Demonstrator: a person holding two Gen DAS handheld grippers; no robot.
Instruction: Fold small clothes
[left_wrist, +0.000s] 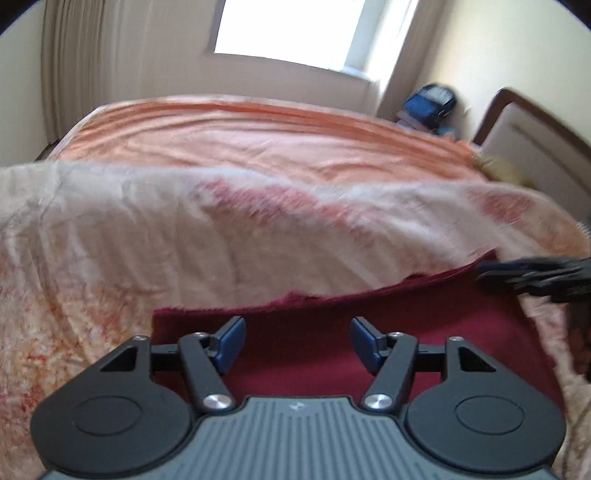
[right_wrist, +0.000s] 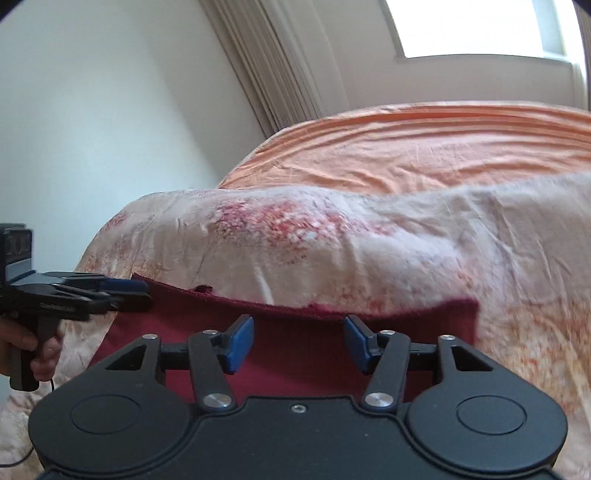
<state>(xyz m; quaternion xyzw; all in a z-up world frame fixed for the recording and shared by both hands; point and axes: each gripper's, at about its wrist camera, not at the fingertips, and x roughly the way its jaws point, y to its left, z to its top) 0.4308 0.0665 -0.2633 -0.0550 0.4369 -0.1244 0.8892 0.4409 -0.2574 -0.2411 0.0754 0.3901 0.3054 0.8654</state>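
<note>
A dark red garment (left_wrist: 295, 343) lies flat on the pale floral blanket (left_wrist: 184, 240) near the bed's front edge. My left gripper (left_wrist: 297, 345) hovers over its left half, blue pads apart, nothing between them. In the right wrist view the same garment (right_wrist: 295, 350) shows a straight far edge, and my right gripper (right_wrist: 298, 345) stands open above it, empty. The right gripper (left_wrist: 535, 275) enters the left view from the right, over the cloth's far right corner. The left gripper (right_wrist: 92, 291), held by a hand (right_wrist: 40, 347), appears at the garment's far left corner.
An orange bedsheet (left_wrist: 258, 140) covers the far part of the bed. A wooden headboard (left_wrist: 535, 140) stands at the right, with a blue bag (left_wrist: 428, 105) in the corner. Curtains (right_wrist: 266, 66) and a bright window (left_wrist: 288, 29) lie behind.
</note>
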